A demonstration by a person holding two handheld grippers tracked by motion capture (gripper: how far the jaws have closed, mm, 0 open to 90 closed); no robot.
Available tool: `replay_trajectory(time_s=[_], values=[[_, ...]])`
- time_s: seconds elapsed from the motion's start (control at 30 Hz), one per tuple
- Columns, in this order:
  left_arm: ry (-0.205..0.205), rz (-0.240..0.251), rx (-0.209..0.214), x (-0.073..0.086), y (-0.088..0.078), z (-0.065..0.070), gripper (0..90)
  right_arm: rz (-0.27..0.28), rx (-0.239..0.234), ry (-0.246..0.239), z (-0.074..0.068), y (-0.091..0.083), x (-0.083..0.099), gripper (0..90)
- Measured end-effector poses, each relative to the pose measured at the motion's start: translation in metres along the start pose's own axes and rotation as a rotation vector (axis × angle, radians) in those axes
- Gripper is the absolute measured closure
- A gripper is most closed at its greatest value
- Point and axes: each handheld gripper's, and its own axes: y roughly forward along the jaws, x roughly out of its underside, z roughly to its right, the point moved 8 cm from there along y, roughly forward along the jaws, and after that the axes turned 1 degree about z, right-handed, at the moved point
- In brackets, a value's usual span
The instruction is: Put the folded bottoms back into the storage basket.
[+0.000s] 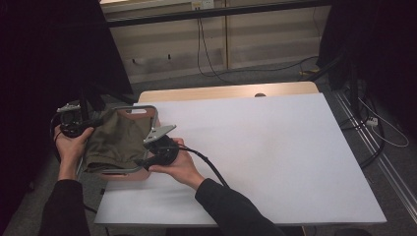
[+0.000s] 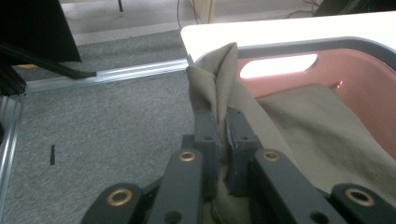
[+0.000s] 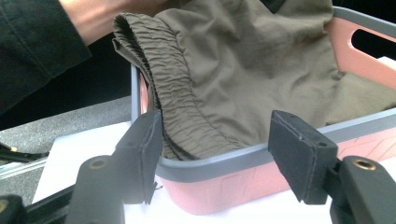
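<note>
A pink basket (image 1: 143, 106) with a grey rim sits at the left edge of the white table (image 1: 270, 157). An olive-brown garment (image 1: 115, 140) lies bunched in it, its elastic waistband (image 3: 173, 98) hanging over one corner. My left gripper (image 1: 94, 123) is at the basket's left side. In the left gripper view its jaws (image 2: 222, 123) are shut on a raised fold of the garment (image 2: 303, 126) beside the basket rim (image 2: 327, 44). My right gripper (image 1: 145, 155) is at the basket's near right corner. It is open (image 3: 219, 156), its pads standing either side of the basket wall (image 3: 224, 186).
A wide bare stretch of the white table lies right of the basket. Grey carpet (image 2: 102, 121), an aluminium floor rail (image 2: 116, 74) and cables (image 1: 373, 123) surround the table. Dark curtains hang at the left and right. A black sleeve (image 3: 32, 42) is close behind the basket.
</note>
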Motion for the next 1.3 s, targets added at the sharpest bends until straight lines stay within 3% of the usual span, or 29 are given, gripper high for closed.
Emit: replay_trajectory(time_s=[0.07,0.3,0.53,0.7,0.83,0.93,1.0,1.13,1.3], values=[[-0.007,0.006,0.02,-0.002,0.002,-0.002,85.7,0.001,0.001,-0.002,0.0,0.0,0.0,34.9],[0.035,-0.019,0.046,-0.002,0.011,0.007,85.9,0.006,0.015,0.005,0.005,-0.003,-0.001,33.3],[0.015,-0.042,0.044,0.005,0.018,0.011,85.8,-0.006,0.021,0.003,0.005,-0.003,0.002,30.5],[-0.007,-0.008,0.061,0.005,0.011,0.013,81.8,-0.001,0.031,0.002,0.005,-0.006,0.001,28.0],[0.022,0.026,0.088,0.004,0.004,0.019,64.0,0.004,0.046,-0.001,0.006,-0.009,0.001,24.9],[0.031,0.076,0.077,0.0,-0.004,0.021,52.7,0.004,0.051,-0.008,0.005,-0.011,0.0,21.3],[0.036,0.098,0.057,-0.001,-0.008,0.02,40.9,0.008,0.058,-0.006,0.006,-0.012,-0.001,19.8],[0.065,0.131,0.009,-0.002,-0.017,0.019,25.9,0.009,0.062,0.002,0.008,-0.014,-0.002,15.8],[0.066,0.175,-0.006,-0.002,-0.027,0.022,9.5,0.004,0.064,0.011,0.01,-0.015,0.0,8.1]])
